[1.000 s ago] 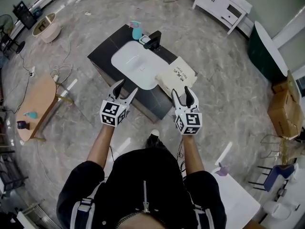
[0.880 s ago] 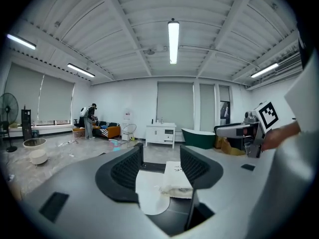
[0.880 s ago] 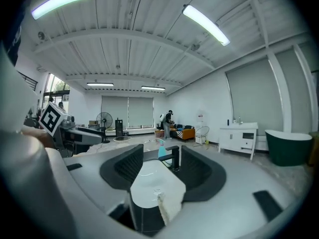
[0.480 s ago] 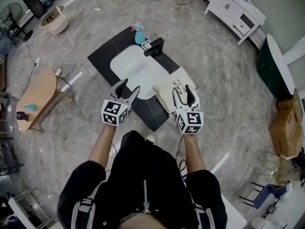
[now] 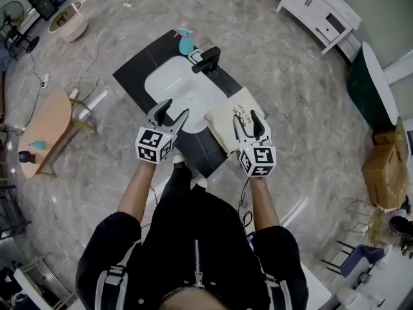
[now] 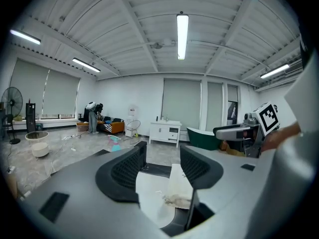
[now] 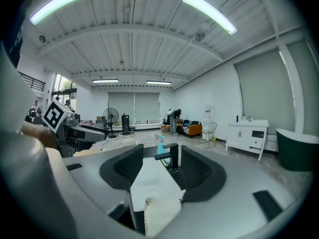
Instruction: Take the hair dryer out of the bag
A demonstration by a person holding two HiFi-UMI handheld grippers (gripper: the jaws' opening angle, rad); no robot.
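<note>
The cream cloth bag [image 5: 226,121] on the black table [image 5: 139,65], just right of the white oval basin [image 5: 174,86], hides its contents. Its dark print is too small to read, and the right tool [image 5: 247,120] covers its near corner.

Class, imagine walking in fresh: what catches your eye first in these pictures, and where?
The left gripper and right gripper, both open, hover over a black counter with a white basin. A cream bag lies right of the basin, under the right gripper.
</note>
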